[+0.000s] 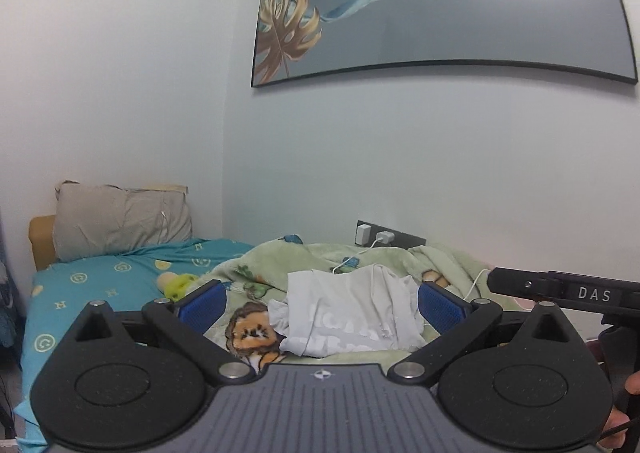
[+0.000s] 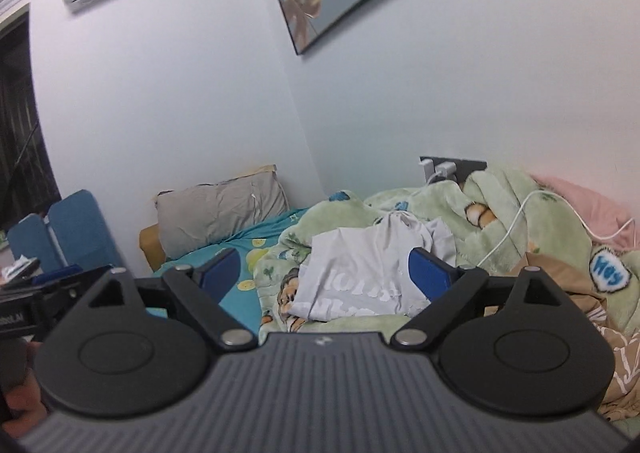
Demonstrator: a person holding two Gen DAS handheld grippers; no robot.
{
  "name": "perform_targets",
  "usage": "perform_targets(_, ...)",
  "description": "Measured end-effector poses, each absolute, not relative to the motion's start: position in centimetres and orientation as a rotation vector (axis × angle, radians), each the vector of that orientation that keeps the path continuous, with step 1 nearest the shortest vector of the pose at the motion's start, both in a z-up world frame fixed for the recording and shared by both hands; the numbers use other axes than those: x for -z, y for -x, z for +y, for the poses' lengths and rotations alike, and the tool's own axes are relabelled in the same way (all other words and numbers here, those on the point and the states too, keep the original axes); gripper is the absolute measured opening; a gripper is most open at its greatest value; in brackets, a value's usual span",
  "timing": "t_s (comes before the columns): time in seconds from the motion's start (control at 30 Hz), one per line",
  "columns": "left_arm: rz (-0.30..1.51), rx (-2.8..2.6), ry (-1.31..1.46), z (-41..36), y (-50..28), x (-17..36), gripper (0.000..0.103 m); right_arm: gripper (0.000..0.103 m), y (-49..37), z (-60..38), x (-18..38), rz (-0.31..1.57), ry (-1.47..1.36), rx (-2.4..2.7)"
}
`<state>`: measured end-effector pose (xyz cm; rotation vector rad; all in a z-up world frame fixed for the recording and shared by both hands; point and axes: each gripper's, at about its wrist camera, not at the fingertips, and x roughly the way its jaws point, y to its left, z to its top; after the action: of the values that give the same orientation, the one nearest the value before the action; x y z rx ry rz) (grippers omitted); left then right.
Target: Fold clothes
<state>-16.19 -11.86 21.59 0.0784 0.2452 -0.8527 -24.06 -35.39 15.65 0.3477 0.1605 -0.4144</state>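
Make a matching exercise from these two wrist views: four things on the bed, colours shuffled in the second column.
Things:
1. pillow
2. bedsheet
3. T-shirt
4. blanket

Colours:
A. pale green with cartoon animals
B. grey-beige
C. light grey with white lettering
D. teal with round yellow prints

Pairs: 1-B, 2-D, 3-C, 4-A
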Motion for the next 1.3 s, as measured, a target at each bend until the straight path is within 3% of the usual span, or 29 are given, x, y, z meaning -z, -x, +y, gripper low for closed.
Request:
perform_targets(0.33, 0.185, 0.81, -0.096, -8.9, 19.2, -19.4, 0.103, 0.092, 26.1, -30.1, -14.7, 0.085, -0.246, 0.445)
perform_targets(1.3, 0.263, 0.817, 0.017, -7.8, 14.9, -13.2, 0.103, 0.092, 22.8, -26.8, -9.1, 0.154, -0.14, 0.528)
